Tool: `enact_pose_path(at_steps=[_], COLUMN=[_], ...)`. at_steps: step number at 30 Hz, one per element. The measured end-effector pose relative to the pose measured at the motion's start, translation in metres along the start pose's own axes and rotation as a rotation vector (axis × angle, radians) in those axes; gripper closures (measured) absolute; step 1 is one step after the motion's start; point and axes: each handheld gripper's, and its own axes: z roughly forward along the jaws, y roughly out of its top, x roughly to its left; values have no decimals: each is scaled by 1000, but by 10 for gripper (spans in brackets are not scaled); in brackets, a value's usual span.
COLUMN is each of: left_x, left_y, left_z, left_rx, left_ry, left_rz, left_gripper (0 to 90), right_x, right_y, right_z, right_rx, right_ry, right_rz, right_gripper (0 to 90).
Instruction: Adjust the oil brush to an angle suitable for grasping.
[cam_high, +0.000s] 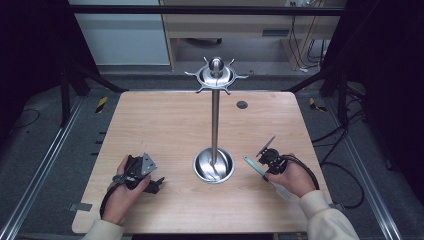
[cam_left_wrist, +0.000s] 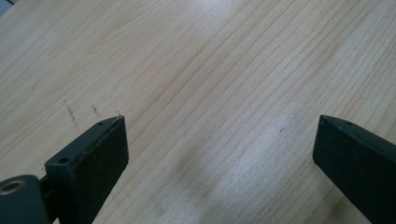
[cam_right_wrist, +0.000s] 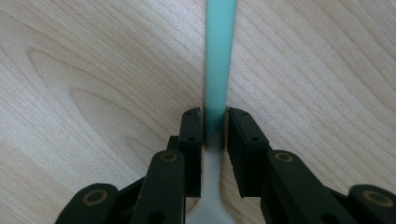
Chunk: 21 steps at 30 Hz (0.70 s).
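Right gripper (cam_high: 266, 161), seen from the high view, is clamping a pale utensil (cam_high: 256, 167) with a teal handle, low over the table (cam_high: 165, 125) just right of the steel stand's base dish (cam_high: 214, 165). The utensil's long axis is running diagonally, its teal end pointing up and toward the stand (cam_high: 215, 115), whose ring of hooks (cam_high: 216, 75) is sitting high atop the pole, well above and to the left of this gripper. Left gripper (cam_high: 150, 181) is resting on the table at the stand's other side, about as near the base but carrying nothing.

Looking along the left gripper view, its jaws are standing wide apart over bare wood, with nothing between them.

Looking along the right gripper view, the gripper (cam_right_wrist: 215, 126) is pinching the utensil's neck where teal (cam_right_wrist: 219, 56) is giving way to white; the handle is running straight ahead along the jaws. My judgement: hanging it is calling for a lift up and leftward to the hooks.
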Motion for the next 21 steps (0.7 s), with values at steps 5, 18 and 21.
enact_pose_path(at_steps=[5, 18, 21], left_x=[1, 1, 0], left_y=[0, 0, 0], left_z=[0, 0, 0], left_rx=[-6, -5, 2], left_ry=[3, 4, 1], left_rz=[5, 5, 2], left_gripper=[31, 31, 31], right_x=[-3, -3, -5], right_y=[0, 1, 2], right_z=[0, -1, -6], right_rx=[0, 9, 0], right_ry=[7, 13, 10], right_rz=[-5, 22, 16], right_gripper=[778, 822, 822])
